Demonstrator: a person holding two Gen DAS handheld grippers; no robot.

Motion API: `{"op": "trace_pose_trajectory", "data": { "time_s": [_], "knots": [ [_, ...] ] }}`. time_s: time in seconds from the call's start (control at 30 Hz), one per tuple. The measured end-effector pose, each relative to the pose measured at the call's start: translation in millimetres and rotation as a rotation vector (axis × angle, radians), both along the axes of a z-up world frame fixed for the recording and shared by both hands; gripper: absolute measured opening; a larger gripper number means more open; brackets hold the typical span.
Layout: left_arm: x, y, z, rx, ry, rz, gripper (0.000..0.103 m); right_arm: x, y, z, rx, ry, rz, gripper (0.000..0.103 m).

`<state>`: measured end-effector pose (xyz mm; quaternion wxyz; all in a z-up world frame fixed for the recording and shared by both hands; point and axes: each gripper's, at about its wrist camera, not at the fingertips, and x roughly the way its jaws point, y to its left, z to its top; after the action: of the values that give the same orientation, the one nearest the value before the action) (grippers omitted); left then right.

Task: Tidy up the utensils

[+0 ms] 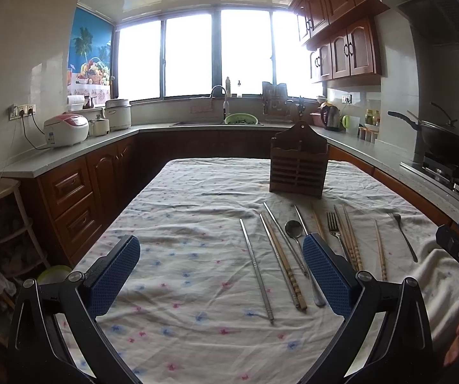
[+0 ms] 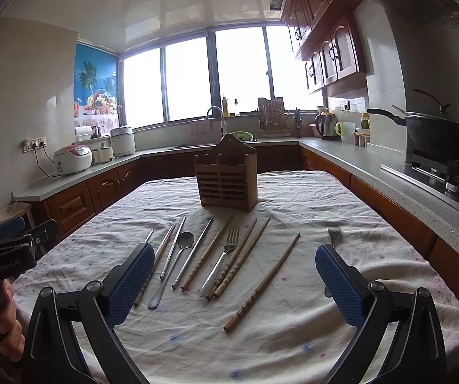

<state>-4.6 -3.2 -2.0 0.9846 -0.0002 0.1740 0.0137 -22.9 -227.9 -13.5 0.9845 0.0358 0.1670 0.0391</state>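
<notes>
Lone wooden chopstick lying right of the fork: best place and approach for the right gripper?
Grip the chopstick mid-shaft, from above, right gripper turned so its jaws close across the shaft. It lies flat and diagonal on the cloth, apart from the other utensils.

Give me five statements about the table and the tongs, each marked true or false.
1. The wooden holder stands upright beyond the utensils. True.
2. The left tongs grip a chopstick. False: they are open and hold nothing.
3. The spoon lies on the cloth among the chopsticks. True.
4. Both forks sit inside the holder. False: the fork and the second fork lie on the cloth.
5. The right tongs are open. True.
</notes>
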Motion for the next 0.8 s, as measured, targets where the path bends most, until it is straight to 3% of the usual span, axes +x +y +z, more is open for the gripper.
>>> {"op": "trace_pose_trajectory", "data": {
  "time_s": [0.8],
  "knots": [
    [1.7, 3.5, 1.6, -0.003, 0.007, 0.001, 0.103, -0.2, 0.4, 0.5, 0.003, -0.006, 0.003, 0.102]
  ]
}}
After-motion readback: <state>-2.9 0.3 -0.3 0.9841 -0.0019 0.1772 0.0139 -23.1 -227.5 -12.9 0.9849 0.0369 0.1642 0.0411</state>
